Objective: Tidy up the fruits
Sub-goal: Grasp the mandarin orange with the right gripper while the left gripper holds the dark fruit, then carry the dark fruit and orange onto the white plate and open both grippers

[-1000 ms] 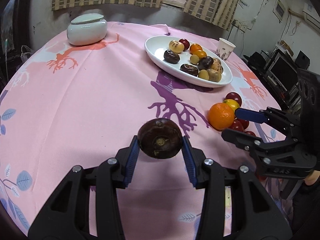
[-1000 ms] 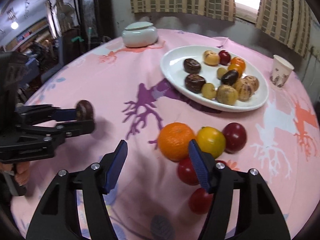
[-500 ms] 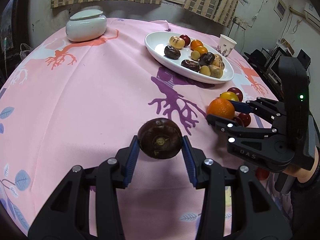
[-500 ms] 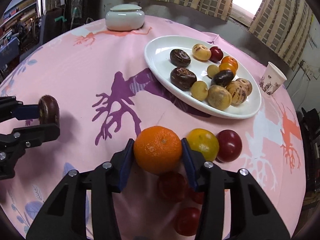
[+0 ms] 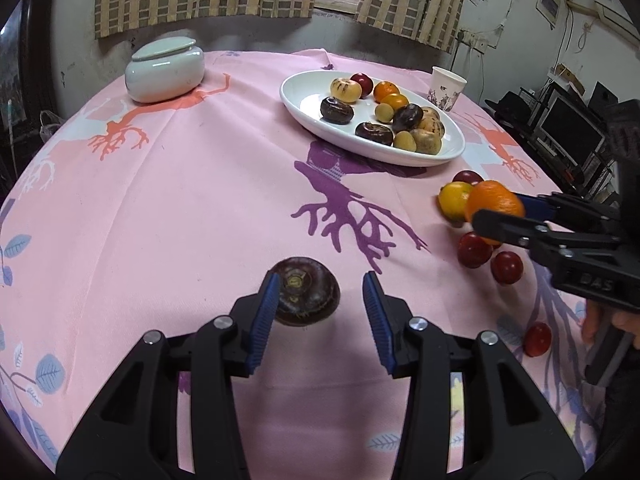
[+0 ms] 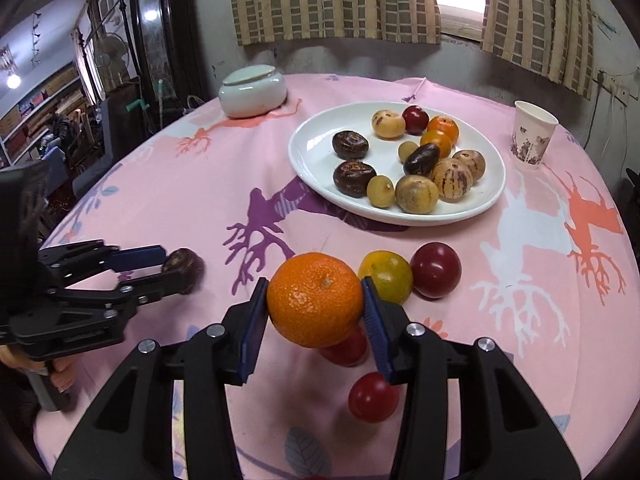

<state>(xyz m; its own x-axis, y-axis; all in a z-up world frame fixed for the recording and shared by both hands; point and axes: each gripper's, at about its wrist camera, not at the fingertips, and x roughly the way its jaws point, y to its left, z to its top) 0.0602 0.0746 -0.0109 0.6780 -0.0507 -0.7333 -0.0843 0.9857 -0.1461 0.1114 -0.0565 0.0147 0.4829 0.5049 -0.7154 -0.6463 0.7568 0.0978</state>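
Right gripper clamps the orange (lifted).

Red fruit half behind orange

orange: round, bright, dimpled peel; clamped between the right gripper's blue pads, lifted clear of the cloth
chestnut: dark brown, flattish, pale centre facing up; lying on the cloth against the left gripper's left pad, a gap to the right pad
yellow fruit: just beyond the right gripper's right finger, touching a dark red plum
red tomatoes: small, glossy, on the cloth under the right gripper
plate: white oval, well ahead of both grippers, holding mixed fruit
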